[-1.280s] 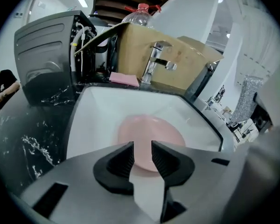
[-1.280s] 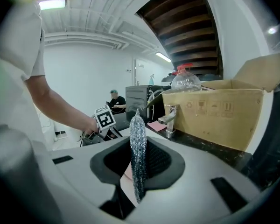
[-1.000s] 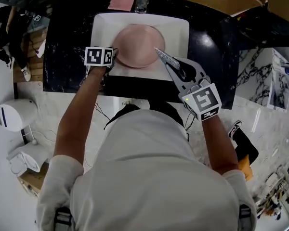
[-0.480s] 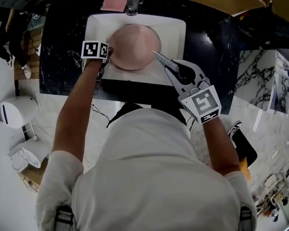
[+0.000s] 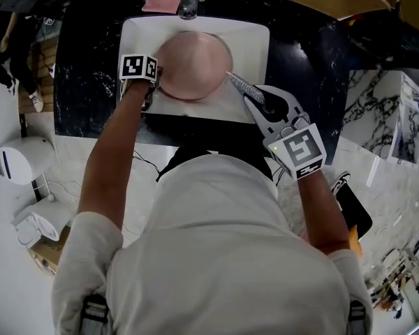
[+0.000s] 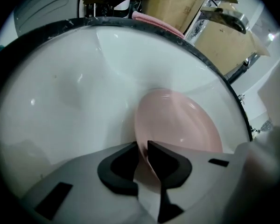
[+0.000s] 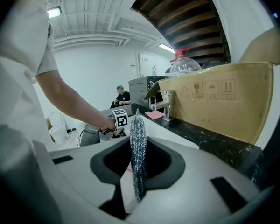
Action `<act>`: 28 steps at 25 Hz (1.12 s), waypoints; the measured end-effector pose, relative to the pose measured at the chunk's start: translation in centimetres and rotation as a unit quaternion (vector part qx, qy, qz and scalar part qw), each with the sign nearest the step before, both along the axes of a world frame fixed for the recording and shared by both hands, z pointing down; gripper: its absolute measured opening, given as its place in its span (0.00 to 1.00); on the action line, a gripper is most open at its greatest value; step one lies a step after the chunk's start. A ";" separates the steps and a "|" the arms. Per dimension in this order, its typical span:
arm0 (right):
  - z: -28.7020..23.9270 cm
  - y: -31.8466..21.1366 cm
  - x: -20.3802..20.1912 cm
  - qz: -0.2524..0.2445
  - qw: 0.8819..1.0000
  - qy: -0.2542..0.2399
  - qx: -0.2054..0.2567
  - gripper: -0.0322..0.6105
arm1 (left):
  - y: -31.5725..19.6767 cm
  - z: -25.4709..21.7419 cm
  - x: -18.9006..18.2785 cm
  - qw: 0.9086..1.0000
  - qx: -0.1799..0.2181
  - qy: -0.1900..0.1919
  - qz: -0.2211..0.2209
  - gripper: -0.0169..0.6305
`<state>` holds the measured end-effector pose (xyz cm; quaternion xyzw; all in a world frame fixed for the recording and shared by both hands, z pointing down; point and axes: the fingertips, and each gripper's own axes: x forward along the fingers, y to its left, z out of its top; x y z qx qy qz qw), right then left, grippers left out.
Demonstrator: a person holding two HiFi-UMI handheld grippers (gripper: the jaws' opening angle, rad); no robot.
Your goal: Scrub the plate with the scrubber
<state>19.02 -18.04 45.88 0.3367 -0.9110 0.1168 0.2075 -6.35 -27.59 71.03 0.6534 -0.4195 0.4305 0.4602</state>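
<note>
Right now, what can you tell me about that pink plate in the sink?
The pink plate is round, shallow, plain and glossy, all one pale colour. It sits inside the white sink. The left gripper has its fingers on the plate's left rim; they have just been closing and now pinch it. The steel scrubber points at its right edge, but I cannot tell whether it touches.

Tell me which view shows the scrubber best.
Right gripper view: the scrubber is close up, edge-on between the jaws. The head view shows it small, near the plate. The left gripper view misses it.
</note>
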 end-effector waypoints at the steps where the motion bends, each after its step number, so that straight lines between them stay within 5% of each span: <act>1: 0.0 0.0 0.1 0.002 1.000 0.001 0.000 0.17 | 0.0 0.0 0.0 1.000 -0.001 0.003 -0.004 0.13; 9: -0.3 0.8 -0.1 0.021 1.000 0.001 0.002 0.17 | -1.1 -3.5 0.0 0.995 0.045 0.058 -0.068 0.05; 28: -4.6 0.0 -8.6 -0.007 0.998 0.009 0.066 0.17 | 0.1 -16.7 -6.3 0.973 0.206 0.076 -0.068 0.05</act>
